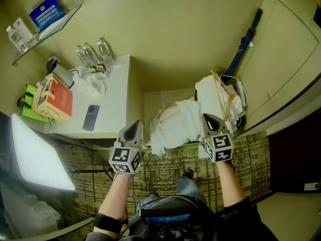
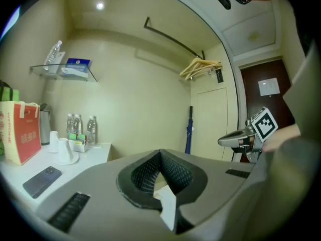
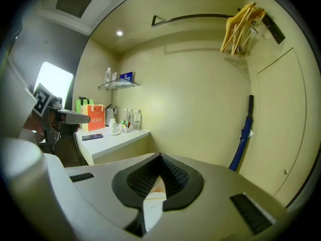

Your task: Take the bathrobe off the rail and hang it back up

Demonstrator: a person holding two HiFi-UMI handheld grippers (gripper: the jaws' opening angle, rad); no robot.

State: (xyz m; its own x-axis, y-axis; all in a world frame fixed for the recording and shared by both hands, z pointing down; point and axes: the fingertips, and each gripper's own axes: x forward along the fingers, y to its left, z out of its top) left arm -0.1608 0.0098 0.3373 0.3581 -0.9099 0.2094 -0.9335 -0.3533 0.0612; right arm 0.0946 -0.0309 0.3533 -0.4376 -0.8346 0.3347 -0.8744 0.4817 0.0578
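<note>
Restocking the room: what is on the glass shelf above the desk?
On the glass shelf stand a blue box and clear bottles; anything behind the box is covered.

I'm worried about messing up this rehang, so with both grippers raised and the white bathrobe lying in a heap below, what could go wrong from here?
The left gripper and right gripper are shut and empty, and the bathrobe lies bunched, so pinching one loose fold could let it slip or drag. The wooden hangers crowd one end of the rail, and reaching in might knock them off. The blue umbrella leans in the corner near the heap and could topple.
</note>
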